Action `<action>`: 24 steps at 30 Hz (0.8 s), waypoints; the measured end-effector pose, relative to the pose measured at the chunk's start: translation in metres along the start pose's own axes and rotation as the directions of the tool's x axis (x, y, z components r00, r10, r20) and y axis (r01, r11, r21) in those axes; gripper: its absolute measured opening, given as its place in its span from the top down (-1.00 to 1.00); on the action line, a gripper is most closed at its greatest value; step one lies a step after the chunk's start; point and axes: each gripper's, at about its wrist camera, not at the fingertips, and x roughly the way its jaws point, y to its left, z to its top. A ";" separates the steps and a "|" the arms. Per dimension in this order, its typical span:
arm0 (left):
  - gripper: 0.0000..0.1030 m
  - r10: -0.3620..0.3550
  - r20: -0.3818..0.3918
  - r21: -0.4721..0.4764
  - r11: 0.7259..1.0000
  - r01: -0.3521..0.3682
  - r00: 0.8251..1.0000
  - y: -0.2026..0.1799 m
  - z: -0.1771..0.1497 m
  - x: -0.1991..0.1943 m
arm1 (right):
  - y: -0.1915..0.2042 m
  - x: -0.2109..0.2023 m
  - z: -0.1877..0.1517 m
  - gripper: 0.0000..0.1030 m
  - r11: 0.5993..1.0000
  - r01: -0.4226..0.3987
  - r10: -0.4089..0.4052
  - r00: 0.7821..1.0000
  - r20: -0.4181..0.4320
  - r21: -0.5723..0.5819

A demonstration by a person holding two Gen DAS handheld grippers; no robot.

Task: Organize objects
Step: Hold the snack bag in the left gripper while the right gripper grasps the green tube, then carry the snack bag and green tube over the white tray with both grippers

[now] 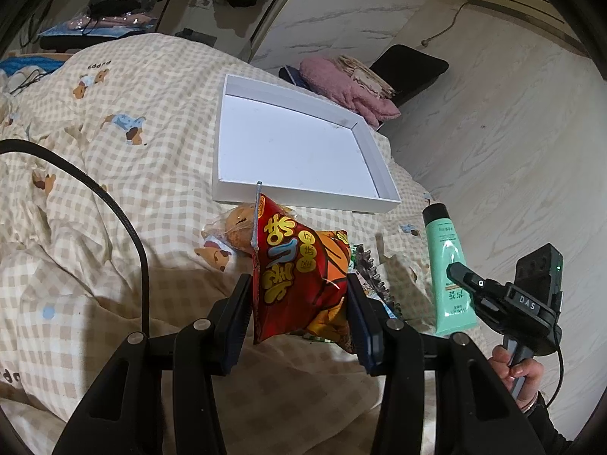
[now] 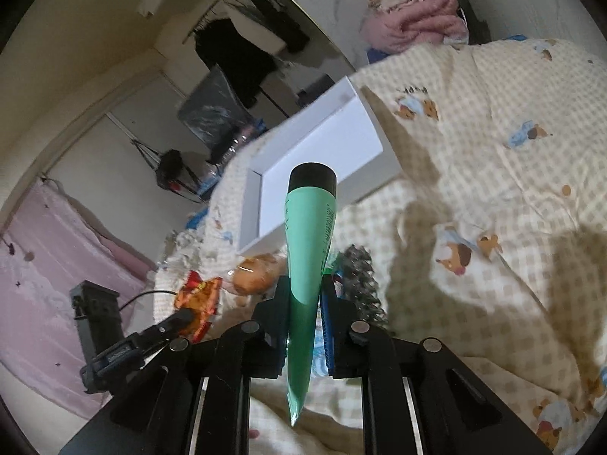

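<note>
My left gripper (image 1: 297, 299) is shut on a red and yellow snack bag (image 1: 299, 265), held above the checked quilt just short of the near wall of the white tray (image 1: 299, 199). My right gripper (image 2: 303, 295) is shut on a green tube with a black cap (image 2: 309, 246), cap pointing toward the white tray (image 2: 330, 144). In the left wrist view the tube (image 1: 449, 269) and the right gripper (image 1: 478, 284) are at the right. In the right wrist view the snack bag (image 2: 199, 299) is at the lower left. The tray is bare inside.
A wrapped bun (image 1: 237, 227) and a dark serrated packet (image 1: 373, 276) lie on the quilt (image 1: 114, 174) near the tray. Pink folded cloth (image 1: 345, 87) sits beyond the tray at the bed's edge. Pale wood floor (image 1: 512, 132) lies to the right.
</note>
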 end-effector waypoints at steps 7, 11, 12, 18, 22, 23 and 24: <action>0.01 -0.009 0.015 -0.003 1.000 0.009 1.000 0.001 0.000 -0.002 | -0.007 -0.006 0.000 0.69 0.999 0.004 -0.006 0.999 0.046 0.038; 0.01 -0.009 0.024 -0.027 1.000 0.009 1.000 0.006 0.000 -0.004 | -0.007 -0.003 -0.001 0.69 0.999 -0.015 0.014 1.000 0.018 0.038; 0.01 -0.012 0.029 -0.030 0.999 0.012 1.000 0.007 0.000 -0.005 | -0.007 -0.003 -0.002 0.69 0.999 -0.019 0.018 1.000 0.012 0.036; 0.01 -0.028 0.011 -0.035 0.999 0.028 1.000 0.008 0.001 -0.002 | -0.004 0.001 -0.007 0.69 0.997 -0.066 0.066 0.998 -0.018 0.025; 0.01 -0.027 0.009 -0.024 0.999 0.027 1.000 0.005 0.000 -0.003 | 0.002 0.004 -0.009 0.69 0.997 -0.073 0.073 0.997 -0.034 -0.006; 0.01 -0.026 0.006 -0.023 0.999 0.026 1.000 0.005 0.000 -0.002 | 0.003 0.006 -0.009 0.68 0.997 -0.074 0.073 0.997 -0.038 -0.009; 0.01 -0.025 0.002 -0.021 0.999 0.025 1.000 0.004 0.000 -0.002 | 0.003 0.006 -0.010 0.69 0.997 -0.077 0.077 0.996 -0.040 -0.009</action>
